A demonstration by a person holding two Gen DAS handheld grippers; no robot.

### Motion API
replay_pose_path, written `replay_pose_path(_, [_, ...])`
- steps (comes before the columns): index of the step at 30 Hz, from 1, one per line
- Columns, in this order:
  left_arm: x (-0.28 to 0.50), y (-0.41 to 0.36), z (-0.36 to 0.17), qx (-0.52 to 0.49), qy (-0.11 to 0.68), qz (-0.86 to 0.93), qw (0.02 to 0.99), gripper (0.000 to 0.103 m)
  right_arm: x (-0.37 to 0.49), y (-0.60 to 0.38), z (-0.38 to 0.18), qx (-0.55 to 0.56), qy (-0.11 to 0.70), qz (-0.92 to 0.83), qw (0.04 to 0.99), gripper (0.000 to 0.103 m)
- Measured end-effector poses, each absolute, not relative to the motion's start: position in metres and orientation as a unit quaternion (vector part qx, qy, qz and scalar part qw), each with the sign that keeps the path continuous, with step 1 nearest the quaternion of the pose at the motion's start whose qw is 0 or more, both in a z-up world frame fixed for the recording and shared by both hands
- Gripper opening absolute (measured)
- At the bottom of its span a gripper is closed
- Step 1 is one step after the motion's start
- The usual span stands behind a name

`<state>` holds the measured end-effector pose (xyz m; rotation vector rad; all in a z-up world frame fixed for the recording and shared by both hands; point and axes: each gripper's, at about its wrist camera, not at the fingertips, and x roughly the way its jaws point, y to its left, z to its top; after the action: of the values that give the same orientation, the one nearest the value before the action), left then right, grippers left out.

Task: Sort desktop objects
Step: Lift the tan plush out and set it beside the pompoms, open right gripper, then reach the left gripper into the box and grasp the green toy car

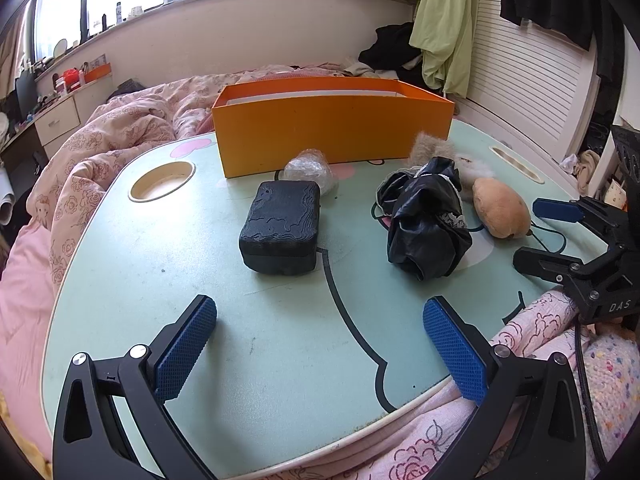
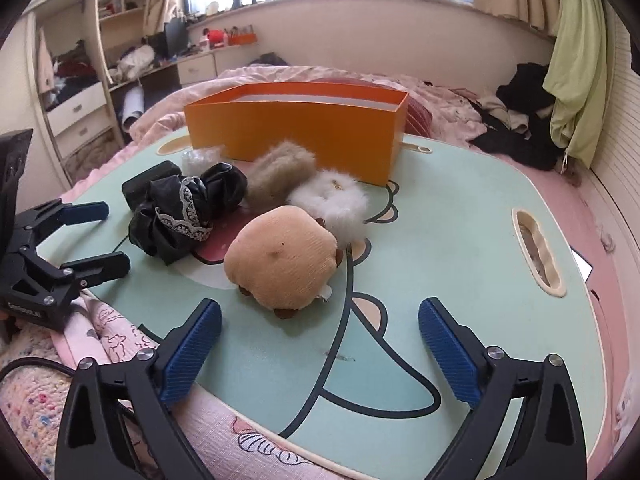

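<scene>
An orange box (image 1: 332,128) (image 2: 304,128) stands at the far side of the pale green lap table (image 1: 240,320) (image 2: 460,240). In front of it lie a black case (image 1: 282,226) (image 2: 144,186), a clear plastic wad (image 1: 308,170), a black lace-trimmed cloth bundle (image 1: 426,220) (image 2: 188,212), two fur puffs, tan (image 2: 280,172) and white (image 2: 332,200), and a tan plush toy (image 1: 500,208) (image 2: 280,256). My left gripper (image 1: 320,320) hangs open over the table's near edge, short of the case. My right gripper (image 2: 320,324) (image 1: 536,232) stands open just before the plush toy, nothing between its fingers.
The table rests on a bed with pink floral bedding (image 1: 100,152). It has a round cup hole (image 1: 162,186) at the left and a slot (image 2: 538,256) at the right. A black cable (image 1: 548,236) trails past the plush. Clothes (image 2: 520,120) pile at the far right.
</scene>
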<state>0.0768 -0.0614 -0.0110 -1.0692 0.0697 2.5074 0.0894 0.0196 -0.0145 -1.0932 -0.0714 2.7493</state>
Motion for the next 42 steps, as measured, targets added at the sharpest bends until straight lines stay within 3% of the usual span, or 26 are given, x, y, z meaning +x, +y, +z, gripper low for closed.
replay_pose_path(14, [0.072, -0.078, -0.002, -0.401, -0.009, 0.889, 0.222, 0.1, 0.092, 0.022, -0.016, -0.36, -0.026, 0.929, 0.085, 0.103])
replay_pose_path(18, [0.05, -0.084, 0.044, -0.379, -0.016, 0.895, 0.235, 0.089, 0.092, 0.022, -0.016, -0.36, -0.027, 0.929, 0.084, 0.103])
replay_pose_path(21, [0.026, -0.067, 0.092, -0.342, 0.036, 0.906, 0.245, 0.089, 0.092, 0.022, -0.016, -0.36, -0.027, 0.929, 0.084, 0.103])
replay_pose_path(25, [-0.029, -0.02, 0.124, -0.356, 0.092, 0.882, 0.295, 0.077, 0.092, 0.022, -0.016, -0.359, -0.028, 0.929, 0.083, 0.103])
replay_pose_path(32, [-0.146, 0.059, 0.068, -0.481, 0.18, 0.814, 0.272, 0.076, 0.091, 0.022, -0.016, -0.356, -0.026, 0.931, 0.08, 0.103])
replay_pose_path(36, [-0.176, 0.084, 0.041, -0.516, 0.198, 0.786, 0.277, 0.061, 0.091, 0.019, -0.016, -0.355, -0.026, 0.931, 0.079, 0.103])
replay_pose_path(42, [-0.185, 0.111, 0.014, -0.537, 0.224, 0.764, 0.279, 0.057, 0.092, 0.019, -0.017, -0.354, -0.027, 0.932, 0.078, 0.103])
